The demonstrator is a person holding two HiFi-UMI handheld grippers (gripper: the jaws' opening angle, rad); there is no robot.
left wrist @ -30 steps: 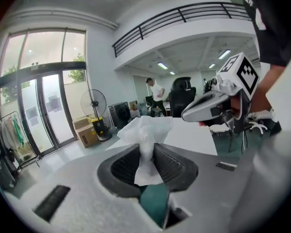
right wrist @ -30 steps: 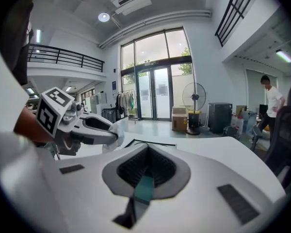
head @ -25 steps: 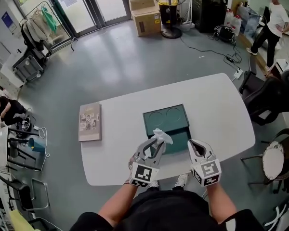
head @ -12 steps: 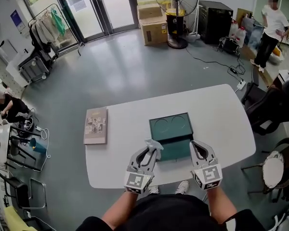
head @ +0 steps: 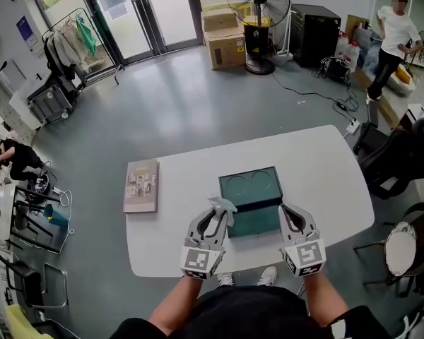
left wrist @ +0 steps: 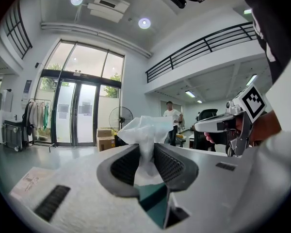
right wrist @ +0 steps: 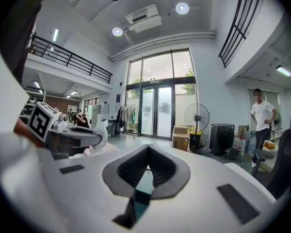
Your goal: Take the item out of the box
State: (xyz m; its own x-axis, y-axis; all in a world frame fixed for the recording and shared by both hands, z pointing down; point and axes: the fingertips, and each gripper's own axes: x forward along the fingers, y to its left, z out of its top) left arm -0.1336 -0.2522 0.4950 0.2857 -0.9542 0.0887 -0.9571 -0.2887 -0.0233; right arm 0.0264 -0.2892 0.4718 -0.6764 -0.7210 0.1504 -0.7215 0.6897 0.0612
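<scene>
Noting a white crumpled wad (left wrist: 146, 130) pinched by its lower neck in the jaws of the left gripper (left wrist: 146, 163), pads pressed on it from both sides, puffed bulk standing up and past the tips. In the head view, carried in the air at the left near edge of the open green box (head: 251, 189), not down inside it; judged as already out of the box. Long axis of wad roughly in line with the jaws, pointing away from the person. Right gripper (right wrist: 146, 154) with jaws pressed together at the tips and nothing between them, only a sliver of green box showing through the gap lower down; hovering by the box's right near corner, well apart from the wad. Left hand plainly the one on the job. Bare desk (head: 162, 232) just left of the wad, between box and the book (head: 141, 185): a likely set-down spot, so the coming move probably turning on a sideways carry to the left, not on more lift. Against a second ago: wad then over the box's left half, now at its left edge and a little higher, grip the same; right gripper slightly higher, same side of box.
</scene>
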